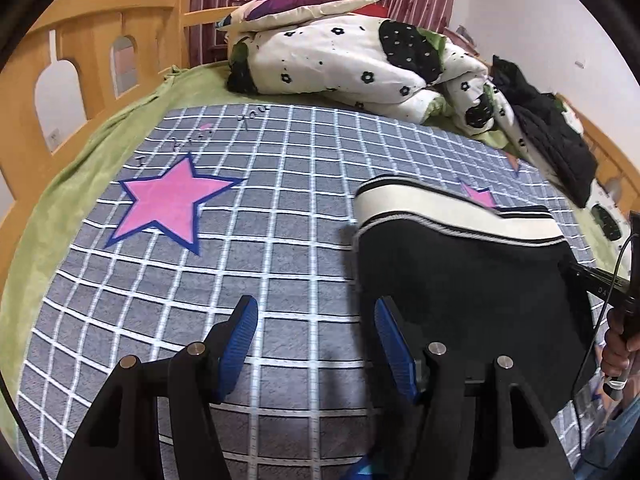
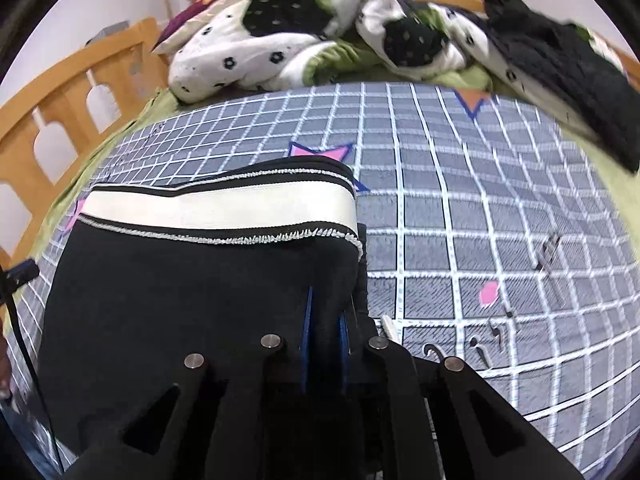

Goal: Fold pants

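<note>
The black pants [image 1: 460, 280] with a white waistband [image 1: 440, 210] lie folded on the grey checked blanket [image 1: 280, 220]. My left gripper [image 1: 316, 320] is open and empty, just left of the pants, its blue pads [image 1: 244, 332] above the blanket. My right gripper [image 2: 325, 320] is shut on the pants [image 2: 180, 280] near their right edge, below the waistband [image 2: 220, 206]. The right gripper's handle and the hand holding it [image 1: 618, 344] show at the right edge of the left wrist view.
A rumpled white and black flowered quilt [image 1: 360, 60] with a pillow on it lies at the head of the bed. A black garment [image 1: 552, 140] lies at the right. A wooden bed rail [image 1: 60, 80] runs along the left.
</note>
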Tool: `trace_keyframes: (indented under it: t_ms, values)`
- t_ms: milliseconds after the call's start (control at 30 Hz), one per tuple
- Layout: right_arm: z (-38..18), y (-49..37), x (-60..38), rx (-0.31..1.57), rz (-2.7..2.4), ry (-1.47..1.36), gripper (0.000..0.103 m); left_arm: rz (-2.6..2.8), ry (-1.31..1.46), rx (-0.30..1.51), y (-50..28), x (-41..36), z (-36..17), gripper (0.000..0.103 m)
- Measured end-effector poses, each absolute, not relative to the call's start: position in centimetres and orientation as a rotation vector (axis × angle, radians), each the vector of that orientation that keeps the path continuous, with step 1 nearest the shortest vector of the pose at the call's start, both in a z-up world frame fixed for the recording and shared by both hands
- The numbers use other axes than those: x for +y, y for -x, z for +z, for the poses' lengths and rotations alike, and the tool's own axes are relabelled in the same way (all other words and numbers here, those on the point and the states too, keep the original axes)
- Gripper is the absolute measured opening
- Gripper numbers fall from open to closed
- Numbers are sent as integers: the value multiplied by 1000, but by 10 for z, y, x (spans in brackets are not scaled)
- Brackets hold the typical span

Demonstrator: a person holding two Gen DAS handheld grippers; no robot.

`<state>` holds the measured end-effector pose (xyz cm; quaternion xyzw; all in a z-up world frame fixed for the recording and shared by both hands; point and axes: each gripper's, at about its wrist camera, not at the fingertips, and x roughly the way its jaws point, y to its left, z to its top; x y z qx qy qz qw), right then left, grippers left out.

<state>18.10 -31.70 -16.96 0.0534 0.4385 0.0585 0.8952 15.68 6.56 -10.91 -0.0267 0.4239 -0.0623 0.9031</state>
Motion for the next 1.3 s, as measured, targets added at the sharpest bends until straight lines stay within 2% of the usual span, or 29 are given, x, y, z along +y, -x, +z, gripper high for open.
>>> trace_keyframes:
  t_ms: [133,200,233,333,433,467,500,567,867,933,967,1000,1133,1300]
  values:
    - [-144,-172,-313,868,116,-100,17,-239,87,856,-168,50,-104,59]
    - [-130,-179,-306,816,123,-66,26,-265,83,853,-183,35,-103,59]
    - [-125,-184,-302,793,125,-48,27,-291,85,859,-194,26,-103,59]
    - [-115,-204,-294,765,197,-111,27,-332,58,861,-223,5,-110,59]
    - [-128,-227,-282,808,219,-56,21,-295,-26,926,-248,-12,-140,58]
    - [-142,-237,-280,849,187,-15,13,-294,-57,943,-252,-16,-149,58]
    - [-157,-247,-278,888,157,15,12,-297,-81,952,-254,-19,-157,58]
    - [-175,-250,-282,855,150,11,12,-299,-95,923,-252,-20,-161,59]
    - [-175,-245,-286,797,163,-24,12,-272,-127,828,-235,-27,-158,59]
    - [-172,-235,-287,766,205,-52,25,-287,-115,837,-234,-24,-152,56]
    - [-169,-231,-285,759,229,-55,42,-289,-97,841,-231,-22,-150,55]
    - [-164,-223,-280,751,263,-34,48,-295,-71,851,-227,-19,-145,54]
    - [-144,-184,-266,722,239,88,48,-372,-32,867,-190,-10,-127,52]
    - [-130,-132,-276,708,238,-12,48,-449,-65,916,-119,1,-130,52]
